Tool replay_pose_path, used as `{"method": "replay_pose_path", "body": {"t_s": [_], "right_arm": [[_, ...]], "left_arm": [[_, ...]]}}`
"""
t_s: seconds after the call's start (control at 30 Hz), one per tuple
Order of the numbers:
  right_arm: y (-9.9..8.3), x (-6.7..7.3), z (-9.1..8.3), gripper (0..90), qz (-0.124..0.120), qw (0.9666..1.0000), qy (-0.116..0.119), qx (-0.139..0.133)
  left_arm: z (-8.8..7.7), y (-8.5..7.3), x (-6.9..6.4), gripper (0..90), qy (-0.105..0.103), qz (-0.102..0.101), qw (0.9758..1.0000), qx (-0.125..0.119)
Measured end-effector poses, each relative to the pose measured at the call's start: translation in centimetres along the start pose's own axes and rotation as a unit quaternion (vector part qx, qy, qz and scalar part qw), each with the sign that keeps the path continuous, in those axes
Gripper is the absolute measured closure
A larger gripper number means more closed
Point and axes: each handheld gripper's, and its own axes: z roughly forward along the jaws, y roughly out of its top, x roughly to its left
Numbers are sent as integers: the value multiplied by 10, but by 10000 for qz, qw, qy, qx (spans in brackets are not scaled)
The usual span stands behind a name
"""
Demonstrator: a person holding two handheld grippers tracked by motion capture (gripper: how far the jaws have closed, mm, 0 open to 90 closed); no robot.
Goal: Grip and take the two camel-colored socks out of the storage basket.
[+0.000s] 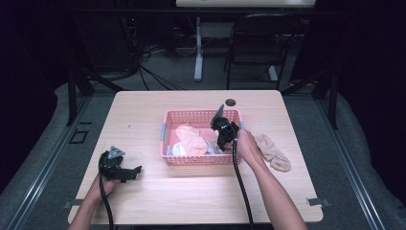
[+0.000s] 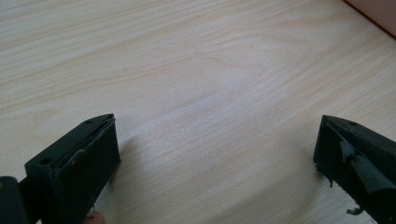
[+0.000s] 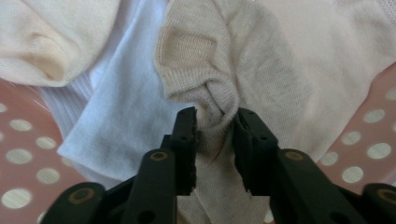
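A pink basket [image 1: 201, 116] stands in the middle of the table and holds several socks. My right gripper [image 1: 221, 142] points down into its right side. In the right gripper view its jaws [image 3: 215, 122] are shut on a bunched fold of a beige sock [image 3: 219, 70], which lies over a white sock [image 3: 116, 107] and beside a cream sock [image 3: 42, 32]. My left gripper [image 1: 136, 170] rests low over the table at the front left. Its jaws [image 2: 215, 154] stand wide open over bare wood with nothing between them.
Another beige sock [image 1: 274, 151] lies on the table just right of the basket. A round cable hole [image 1: 231, 102] sits behind the basket. A black chair [image 1: 261, 43] and a table leg [image 1: 198, 48] stand beyond the far edge.
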Motion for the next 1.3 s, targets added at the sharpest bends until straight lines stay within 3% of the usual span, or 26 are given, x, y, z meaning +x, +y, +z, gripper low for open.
{"method": "replay_pose_path", "body": {"t_s": [0.13,0.27,0.7,0.77,0.83,1.3], "right_arm": [[-1,-1,0,817,39,10000,5,-65],[-4,-1,-7,830,59,9998,11,-200],[-16,-1,-56,834,-123,9985,-57,-537],[-16,-1,-63,835,-165,9986,-88,-491],[-17,0,-68,836,-94,9976,-60,-679],[-14,8,-118,837,-343,9957,-127,-851]], "left_arm": [[0,0,0,0,0,1,10000,1],[0,0,0,0,0,2,10000,1],[0,0,0,0,0,1,10000,1],[0,0,0,0,0,0,10000,-1],[0,0,0,0,0,1,10000,1],[0,0,0,0,3,-5,10000,-1]]}}
